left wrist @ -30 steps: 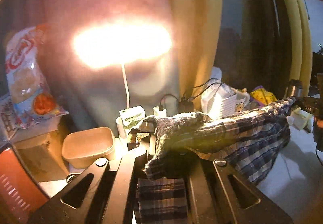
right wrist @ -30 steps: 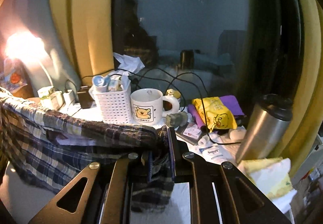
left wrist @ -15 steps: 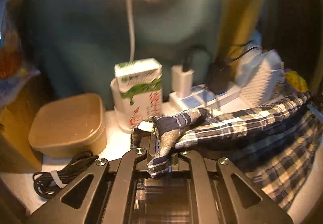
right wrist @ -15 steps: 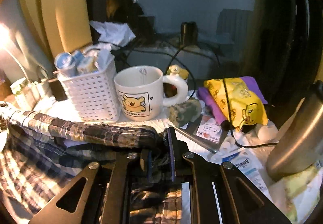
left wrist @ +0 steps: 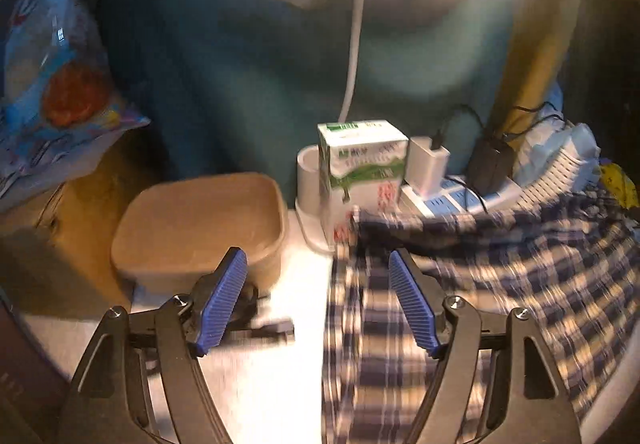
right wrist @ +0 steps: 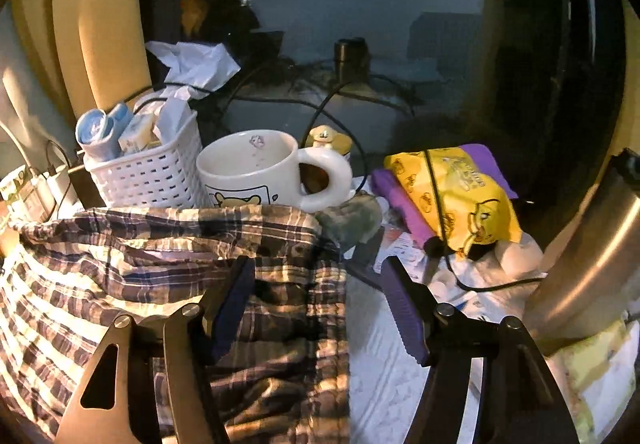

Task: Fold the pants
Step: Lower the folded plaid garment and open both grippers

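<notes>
The plaid pants (left wrist: 500,284) lie spread on the white table, blue-and-white checked, filling the right half of the left wrist view. My left gripper (left wrist: 316,304) is open and empty, its blue pads (left wrist: 224,300) apart, over the pants' left edge. In the right wrist view the pants (right wrist: 160,264) lie bunched at left and centre. My right gripper (right wrist: 316,308) is open and empty, over the pants' right edge, its left finger above the cloth.
A brown bowl (left wrist: 200,228), a milk carton (left wrist: 360,172), chargers and a power strip (left wrist: 452,196) stand behind the pants. A white basket (right wrist: 148,172), a mug (right wrist: 260,172), a yellow snack bag (right wrist: 460,196) and a steel flask (right wrist: 584,264) crowd the right side.
Both grippers have opened and let go of the pants. The pants have dropped from being stretched in the air to lying on the table.
</notes>
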### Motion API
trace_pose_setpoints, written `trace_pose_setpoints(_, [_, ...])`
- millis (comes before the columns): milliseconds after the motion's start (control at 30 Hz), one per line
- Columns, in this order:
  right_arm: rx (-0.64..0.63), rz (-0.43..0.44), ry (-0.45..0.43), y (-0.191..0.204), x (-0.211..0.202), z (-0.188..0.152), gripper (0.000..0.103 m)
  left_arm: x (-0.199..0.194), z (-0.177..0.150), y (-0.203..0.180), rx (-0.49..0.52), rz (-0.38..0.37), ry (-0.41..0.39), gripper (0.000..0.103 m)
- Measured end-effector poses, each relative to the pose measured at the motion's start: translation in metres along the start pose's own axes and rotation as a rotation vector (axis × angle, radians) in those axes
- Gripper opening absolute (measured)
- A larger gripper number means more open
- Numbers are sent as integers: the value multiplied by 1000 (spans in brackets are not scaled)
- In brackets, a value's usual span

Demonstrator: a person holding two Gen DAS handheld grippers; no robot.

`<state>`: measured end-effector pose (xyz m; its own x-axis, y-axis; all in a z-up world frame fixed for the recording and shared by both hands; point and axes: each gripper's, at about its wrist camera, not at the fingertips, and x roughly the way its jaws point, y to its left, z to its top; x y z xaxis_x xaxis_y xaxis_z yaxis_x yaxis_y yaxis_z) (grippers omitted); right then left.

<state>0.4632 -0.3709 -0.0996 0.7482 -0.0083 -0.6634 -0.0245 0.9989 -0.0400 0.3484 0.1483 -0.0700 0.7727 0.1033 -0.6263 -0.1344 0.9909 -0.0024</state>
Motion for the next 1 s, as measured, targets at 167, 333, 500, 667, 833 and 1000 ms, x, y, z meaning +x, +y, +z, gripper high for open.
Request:
trace_pose_setpoints(167, [38,10,6,-8,-26,-14,68,-28,-42,-9,4,-54,74,75])
trace_pose_setpoints(333, [80,27,37,-17,-48,-39,68,-56,-83,-29,-31,-144,131,75])
trace_pose_setpoints(500, [116,47,76,-21,-64,-64,68,-72,-103,-68,-40,-294,162,75])
trace_pose_setpoints(667, [119,68,98,-18,-77,-81,68,-81,-114,-115,-12,-421,171,75])
trace_pose_setpoints(833, [126,84,116,-21,-82,-90,68,-59,-118,-127,-86,-443,214,74])
trace_pose_setpoints(1000, [154,144,174,-24,-74,-96,68,-45,-119,-115,-170,-402,240,14])
